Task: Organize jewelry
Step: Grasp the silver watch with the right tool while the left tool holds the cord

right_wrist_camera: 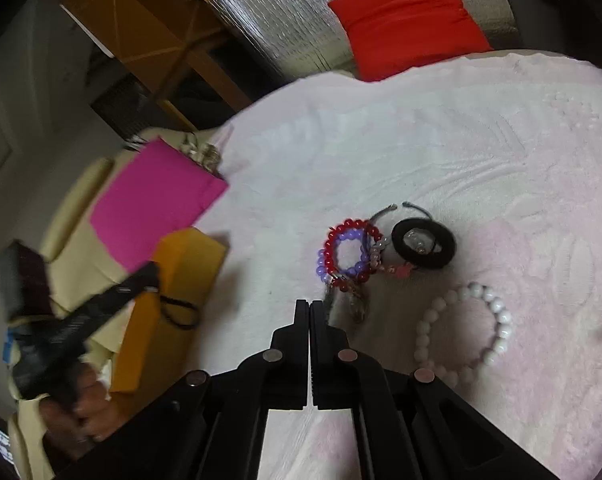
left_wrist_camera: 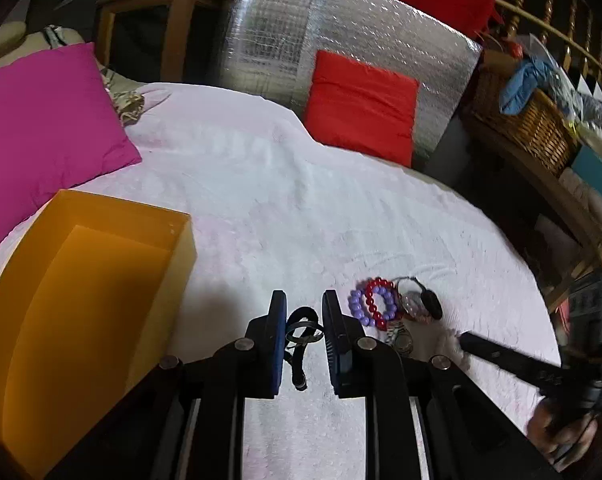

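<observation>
Pinching a black strap bracelet (left_wrist_camera: pixel 301 332) between the blue pads of the left tool (left_wrist_camera: pixel 303 300), the strap hanging loose below them. From the right wrist view, seen dangling just beside the near wall of the yellow box (left_wrist_camera: pixel 177 240), not yet over the opening.

Pressed together at the right tool (right_wrist_camera: pixel 309 304), jaws flat against each other with nothing caught between; hovering just short of the jewelry heap, beside a grey watch band.

Further out, on the pale blanket (right_wrist_camera: pixel 421 140): a red bead bracelet (right_wrist_camera: pixel 351 226) overlapping a purple bead bracelet (right_wrist_camera: pixel 325 264), a metal watch (left_wrist_camera: pixel 399 338) touching them, a black ring (right_wrist_camera: pixel 423 248) just beside, a string of small pink beads (right_wrist_camera: pixel 377 252) between ring and red beads, and a white bead bracelet (right_wrist_camera: pixel 497 320) lying apart to the side.

Judged as early in the job: nothing visible inside the box, though part of its floor hidden by the near wall. One piece in hand and close to drop-off; at least six waiting on the blanket. Probably next: carry the strap over the rim, let go, then start on the tangled heap.
</observation>
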The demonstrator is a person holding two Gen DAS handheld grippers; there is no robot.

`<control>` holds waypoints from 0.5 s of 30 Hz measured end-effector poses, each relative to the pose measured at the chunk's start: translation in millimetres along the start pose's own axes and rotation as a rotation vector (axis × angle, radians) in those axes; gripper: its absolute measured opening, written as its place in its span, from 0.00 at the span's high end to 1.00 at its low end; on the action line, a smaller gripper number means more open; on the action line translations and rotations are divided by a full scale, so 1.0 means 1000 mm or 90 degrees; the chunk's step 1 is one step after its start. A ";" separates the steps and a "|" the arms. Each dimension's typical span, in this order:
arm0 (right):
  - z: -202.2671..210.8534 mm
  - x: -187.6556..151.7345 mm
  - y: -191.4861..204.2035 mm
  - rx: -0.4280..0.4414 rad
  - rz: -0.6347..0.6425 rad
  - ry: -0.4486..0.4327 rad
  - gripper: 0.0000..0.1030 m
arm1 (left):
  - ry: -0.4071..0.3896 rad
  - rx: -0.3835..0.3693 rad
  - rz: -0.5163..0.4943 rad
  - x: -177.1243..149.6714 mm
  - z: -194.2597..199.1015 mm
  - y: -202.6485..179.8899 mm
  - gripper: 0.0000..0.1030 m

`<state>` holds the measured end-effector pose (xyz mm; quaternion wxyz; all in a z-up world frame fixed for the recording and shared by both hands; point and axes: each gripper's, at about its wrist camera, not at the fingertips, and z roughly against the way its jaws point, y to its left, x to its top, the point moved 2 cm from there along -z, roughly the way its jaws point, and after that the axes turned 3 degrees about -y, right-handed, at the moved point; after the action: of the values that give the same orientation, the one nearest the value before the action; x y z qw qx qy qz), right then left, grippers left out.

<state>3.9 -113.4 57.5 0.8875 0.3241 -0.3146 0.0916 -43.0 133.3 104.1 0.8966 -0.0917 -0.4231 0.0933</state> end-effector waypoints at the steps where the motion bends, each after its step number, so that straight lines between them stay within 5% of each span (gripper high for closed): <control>1: 0.003 -0.001 -0.002 -0.019 0.010 0.002 0.99 | 0.003 0.002 -0.005 -0.001 -0.002 -0.002 0.82; 7: -0.018 -0.008 -0.015 -0.051 0.000 0.061 0.95 | 0.008 0.008 -0.016 -0.001 -0.009 -0.011 0.82; 9: -0.031 -0.010 -0.012 -0.064 0.002 0.072 0.84 | 0.009 0.007 -0.018 -0.002 -0.010 -0.015 0.82; 11: -0.046 -0.013 -0.007 -0.062 0.003 0.086 0.51 | 0.009 0.011 -0.021 -0.002 -0.011 -0.015 0.82; 12: -0.049 -0.014 -0.006 -0.066 0.009 0.086 0.43 | 0.008 0.014 -0.022 -0.002 -0.011 -0.014 0.82; 15: -0.061 -0.018 0.000 -0.099 0.037 0.080 0.41 | 0.007 0.024 -0.009 0.000 -0.010 -0.005 0.82</control>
<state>20.5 -73.6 10.5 0.9249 0.2382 -0.2742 0.1128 -35.0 127.2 98.7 0.9010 -0.0721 -0.4172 0.0945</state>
